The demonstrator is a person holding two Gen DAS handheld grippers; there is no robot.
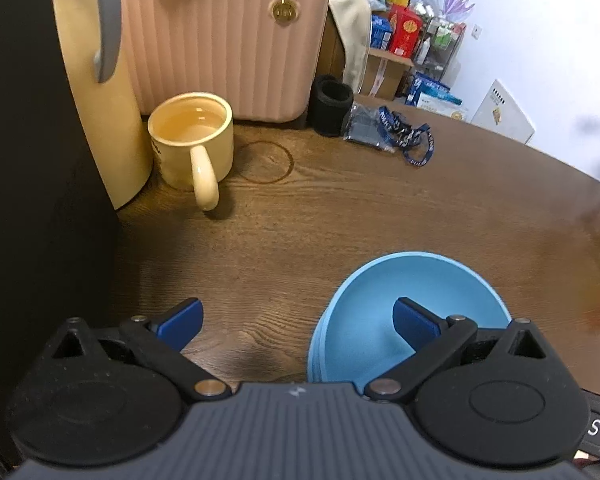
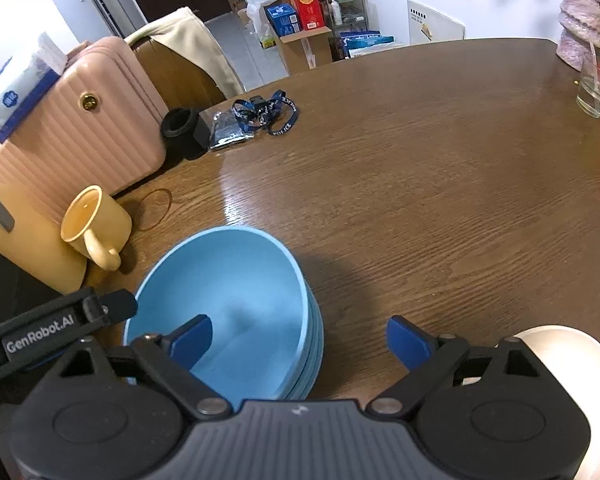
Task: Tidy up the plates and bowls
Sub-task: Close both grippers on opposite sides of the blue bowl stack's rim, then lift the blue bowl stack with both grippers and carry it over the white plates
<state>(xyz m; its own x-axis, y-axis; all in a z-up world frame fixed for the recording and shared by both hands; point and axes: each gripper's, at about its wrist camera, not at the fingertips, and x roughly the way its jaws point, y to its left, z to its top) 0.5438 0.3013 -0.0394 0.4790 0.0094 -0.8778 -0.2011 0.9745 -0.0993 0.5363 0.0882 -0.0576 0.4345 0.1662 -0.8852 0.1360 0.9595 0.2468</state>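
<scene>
Both tools wide open, straddling bowl rim (image 2: 296, 280)

Yellow mug (image 1: 191, 140) beside pink suitcase (image 1: 224, 36) on wooden table (image 1: 340, 216); black cylinder (image 1: 333, 104), blue lanyard (image 1: 410, 136) behind; drinking glass (image 2: 594, 94) at far right edge.

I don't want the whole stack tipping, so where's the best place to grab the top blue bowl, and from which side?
Probably its rim, from above. The blue bowl sits nested in the stack, so only its thin upper edge is free; one finger inside, one outside. The right gripper, open, already straddles the right-hand rim. The mug crowds the left side.
</scene>
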